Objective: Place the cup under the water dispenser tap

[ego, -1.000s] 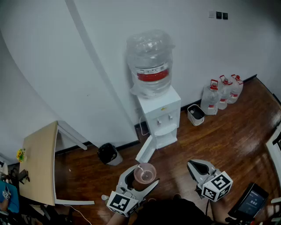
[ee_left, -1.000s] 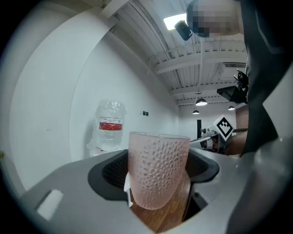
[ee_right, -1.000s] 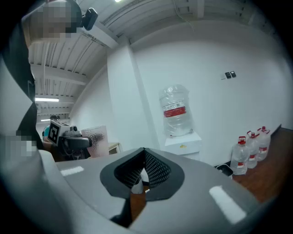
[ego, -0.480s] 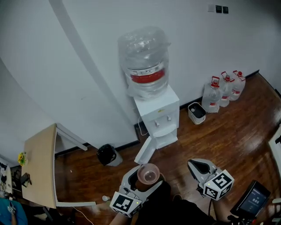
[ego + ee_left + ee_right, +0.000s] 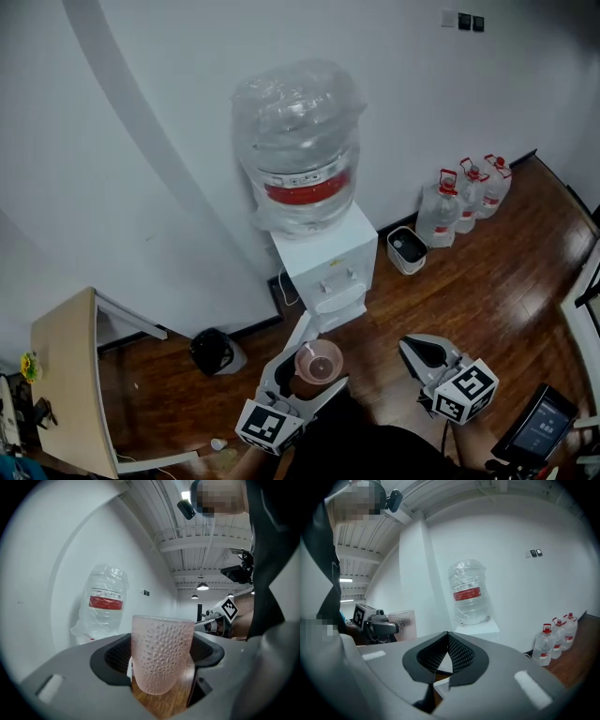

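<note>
Since a second ago: water dispenser fills more of the head view and sits nearer both claws. The gap between it and the cup has narrowed. The pale counter has slid toward the lower-left corner.

Left claw: clenched on the cup, one jaw against each side. Jaws stand wide, as the cup is wide. Cup is pink, translucent, dimpled, upright, mouth up, nothing visible inside. It hangs clear above the wooden floor.

Cup location: near side of the dispenser, in front of its lower part, where a cabinet door hangs open. It is not under the taps; these are farther off and higher in the head view.

Right claw: closed, tips meeting, nothing between them. It is right of the cup and well apart from it, pointing the same way toward the wall.

Dispenser: white body with a large clear bottle on top, wrapped in plastic film and carrying a red label band.

Surroundings: three spare water jugs against the wall to the right. A small white bin stands between them and the dispenser. Black bin on the floor to the left. Dark screen device at lower right.
</note>
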`<state>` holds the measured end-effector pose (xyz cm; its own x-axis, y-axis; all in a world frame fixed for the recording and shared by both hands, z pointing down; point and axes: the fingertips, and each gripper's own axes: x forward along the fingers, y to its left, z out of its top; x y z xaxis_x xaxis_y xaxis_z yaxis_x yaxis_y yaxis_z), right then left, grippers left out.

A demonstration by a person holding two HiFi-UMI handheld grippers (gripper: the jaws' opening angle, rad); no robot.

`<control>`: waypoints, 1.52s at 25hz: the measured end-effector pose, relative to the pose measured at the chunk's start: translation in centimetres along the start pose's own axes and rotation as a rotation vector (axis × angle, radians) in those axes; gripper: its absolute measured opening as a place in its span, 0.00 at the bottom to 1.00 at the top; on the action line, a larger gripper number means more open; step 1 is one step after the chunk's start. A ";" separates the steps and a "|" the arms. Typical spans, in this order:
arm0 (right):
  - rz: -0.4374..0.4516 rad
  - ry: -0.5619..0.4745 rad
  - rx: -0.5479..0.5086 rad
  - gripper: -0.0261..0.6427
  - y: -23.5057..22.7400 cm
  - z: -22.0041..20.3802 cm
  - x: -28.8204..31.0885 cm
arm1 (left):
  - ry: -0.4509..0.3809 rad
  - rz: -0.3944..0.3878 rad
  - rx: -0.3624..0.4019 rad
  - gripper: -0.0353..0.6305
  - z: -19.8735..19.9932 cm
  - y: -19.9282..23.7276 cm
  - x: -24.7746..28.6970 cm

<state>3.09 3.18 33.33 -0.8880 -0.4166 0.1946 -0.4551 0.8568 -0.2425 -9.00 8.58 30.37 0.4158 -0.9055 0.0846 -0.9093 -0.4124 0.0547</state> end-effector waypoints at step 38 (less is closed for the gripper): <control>0.051 0.169 0.034 0.04 -20.1 -9.6 14.6 | 0.302 0.040 -0.206 0.77 -30.9 12.2 22.9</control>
<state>-0.12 -17.23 50.20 -0.8876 -0.3132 0.3376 -0.4141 0.8636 -0.2877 -10.11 -14.05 63.75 0.3933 -0.8375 0.3794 -0.9158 -0.3203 0.2423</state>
